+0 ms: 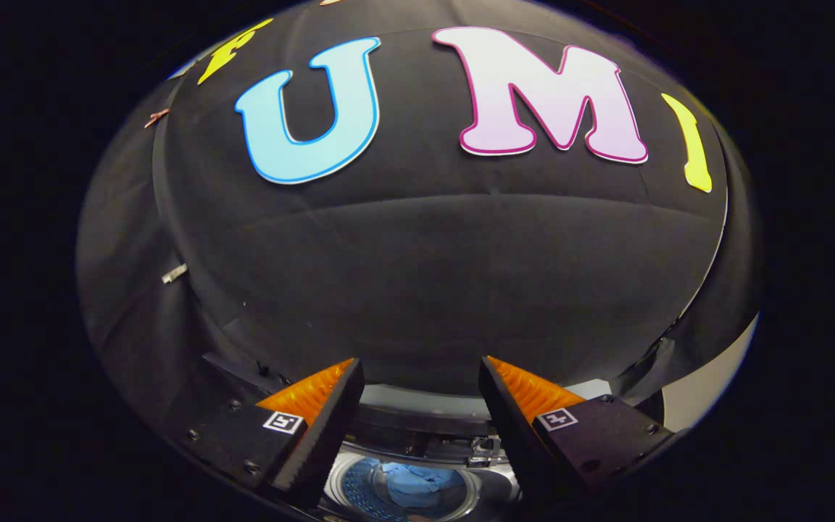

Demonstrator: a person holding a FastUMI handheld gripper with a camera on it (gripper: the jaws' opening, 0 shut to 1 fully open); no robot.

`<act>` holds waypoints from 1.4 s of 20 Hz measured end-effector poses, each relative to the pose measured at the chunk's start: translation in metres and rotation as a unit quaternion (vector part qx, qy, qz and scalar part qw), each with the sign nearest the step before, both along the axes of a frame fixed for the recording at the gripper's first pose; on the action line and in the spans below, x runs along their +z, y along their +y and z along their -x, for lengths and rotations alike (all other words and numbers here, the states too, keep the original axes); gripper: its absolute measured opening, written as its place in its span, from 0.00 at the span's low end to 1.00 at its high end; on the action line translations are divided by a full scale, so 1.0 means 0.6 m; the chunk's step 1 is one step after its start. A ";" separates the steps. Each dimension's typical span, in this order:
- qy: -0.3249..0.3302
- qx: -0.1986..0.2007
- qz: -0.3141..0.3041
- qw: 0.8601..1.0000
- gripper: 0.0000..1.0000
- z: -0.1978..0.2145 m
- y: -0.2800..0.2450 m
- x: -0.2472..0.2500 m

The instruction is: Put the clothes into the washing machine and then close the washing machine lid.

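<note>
Two fingers of the gripper [417, 406] stand well apart with nothing held between them, and only air and the scene below show in the gap. They are raised above a washing machine [417, 424], pointing mostly at the black cloth wall [417, 290] of the booth behind it.

Down between the fingers and a little beyond their tips lies the round opening of the machine's drum [359, 487], seen from above, its perforated inner wall showing bluish. Inside the drum sits a bundle of blue clothes [417, 484], crumpled and resting toward the middle of the tub. The clothes are well apart from both fingers; neither finger touches them or the machine.

Past the drum, along the back of the machine's top, a dark raised strip [417, 420] runs across between the fingers; whether that is the open lid or a control panel is hard to tell from here. A pale patch of wall [707, 384] shows beside the cloth, off past the right finger.
</note>
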State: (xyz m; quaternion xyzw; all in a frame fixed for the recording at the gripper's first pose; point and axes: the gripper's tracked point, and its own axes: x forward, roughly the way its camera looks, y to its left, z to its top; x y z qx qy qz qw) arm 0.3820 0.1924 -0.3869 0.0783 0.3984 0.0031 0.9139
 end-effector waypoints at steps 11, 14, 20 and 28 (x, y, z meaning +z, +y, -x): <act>0.021 0.033 0.011 0.999 1.00 0.184 0.037 0.027; 0.039 0.043 0.012 0.998 1.00 0.233 0.046 0.016; 0.037 0.053 -0.005 0.998 0.99 0.292 0.066 0.037; -0.080 0.082 -0.026 0.993 0.99 0.339 0.045 0.224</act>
